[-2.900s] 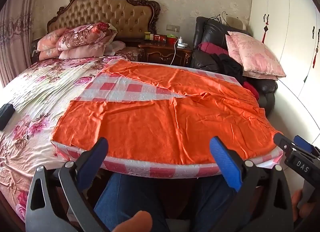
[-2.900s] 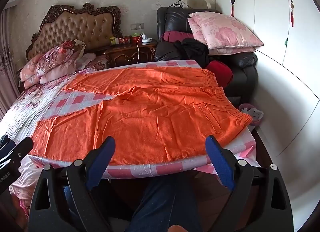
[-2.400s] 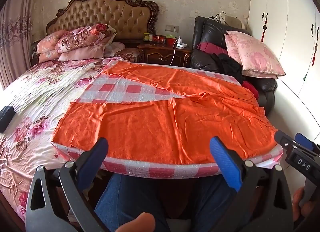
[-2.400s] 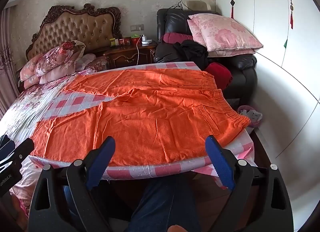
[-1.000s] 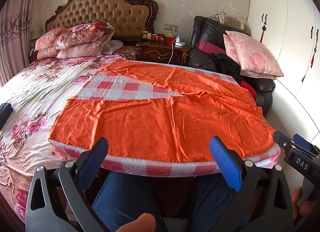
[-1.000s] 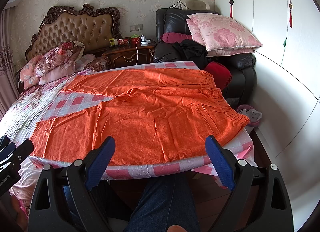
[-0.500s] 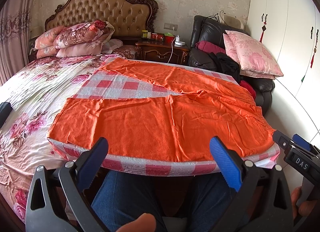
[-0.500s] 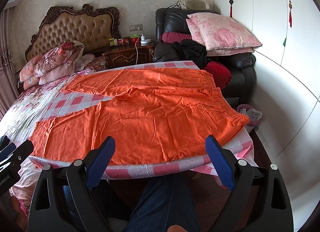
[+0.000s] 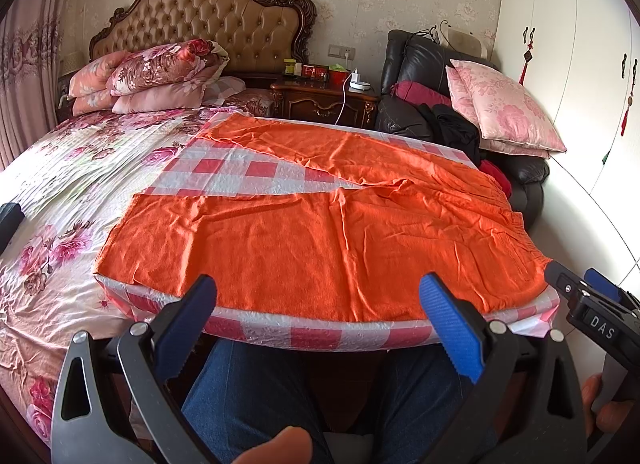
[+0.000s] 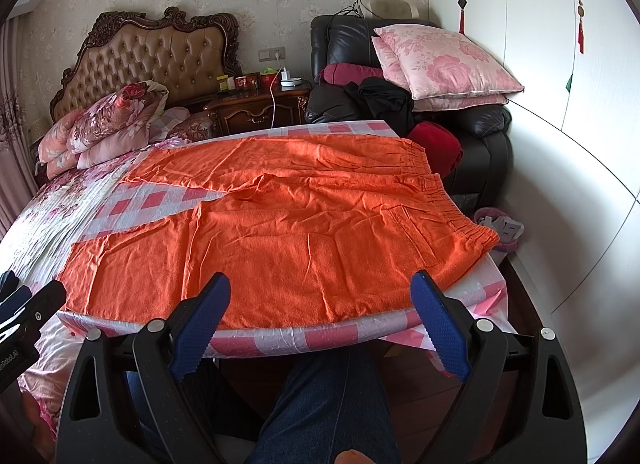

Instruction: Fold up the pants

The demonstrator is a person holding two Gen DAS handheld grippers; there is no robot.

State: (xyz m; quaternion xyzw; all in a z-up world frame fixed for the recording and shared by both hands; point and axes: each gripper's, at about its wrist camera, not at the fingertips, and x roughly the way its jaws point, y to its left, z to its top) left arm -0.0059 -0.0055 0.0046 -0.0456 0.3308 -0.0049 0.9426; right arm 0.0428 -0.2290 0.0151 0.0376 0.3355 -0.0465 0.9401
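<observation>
Orange pants point(image 9: 320, 232) lie spread flat on a pink checked sheet point(image 9: 240, 171) over a board at the bed's near edge. The two legs point left and splay apart; the elastic waistband point(image 10: 452, 199) is at the right. The pants also show in the right wrist view point(image 10: 288, 223). My left gripper point(image 9: 320, 328) is open and empty, held just short of the near hem. My right gripper point(image 10: 320, 324) is open and empty, also just short of the near edge. Each gripper's body shows at the edge of the other's view.
A floral bed point(image 9: 60, 191) with stacked pillows point(image 9: 160, 75) lies to the left, under a tufted headboard point(image 9: 208, 23). A nightstand point(image 9: 324, 99) and a black armchair point(image 10: 400, 63) with pink cushions stand behind. White wardrobe doors point(image 10: 560, 63) are at the right. The person's legs point(image 10: 332, 404) are below.
Both views have crept slightly forward and up over the pants. The grippers stay open and the pants have not moved.
</observation>
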